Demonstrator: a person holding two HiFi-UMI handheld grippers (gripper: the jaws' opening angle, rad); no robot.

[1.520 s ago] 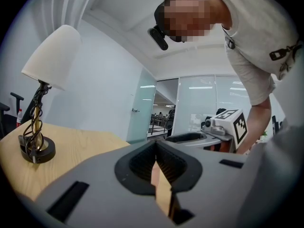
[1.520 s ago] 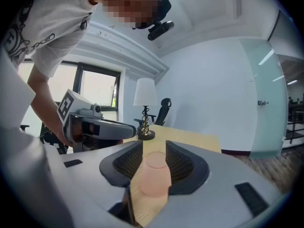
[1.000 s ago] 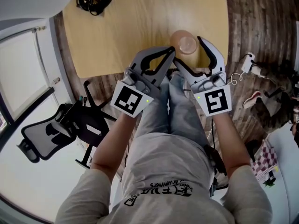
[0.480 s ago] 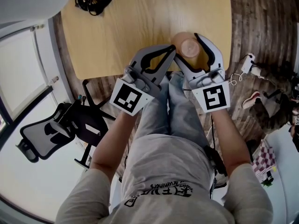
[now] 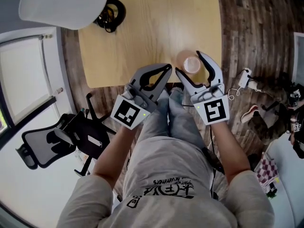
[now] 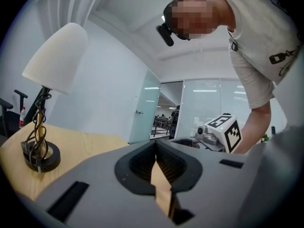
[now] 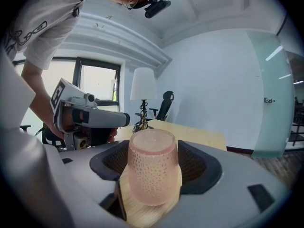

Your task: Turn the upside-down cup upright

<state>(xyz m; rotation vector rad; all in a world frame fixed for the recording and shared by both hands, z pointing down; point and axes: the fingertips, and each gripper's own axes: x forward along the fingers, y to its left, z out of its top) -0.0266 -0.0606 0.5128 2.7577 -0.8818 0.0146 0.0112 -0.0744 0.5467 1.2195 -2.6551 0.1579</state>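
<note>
A pale wooden table [image 5: 142, 27] fills the far side, with a white-shaded lamp [image 5: 61, 4] at its far left corner. At the table's near edge a person holds both tools side by side. The left gripper [image 5: 167, 68] has its jaws pressed together on nothing. Just right of it, the right gripper [image 5: 188, 62] is clamped on the pink dimpled cup [image 7: 152, 167], which sits base-up between its pads, near the table's right side.
</note>
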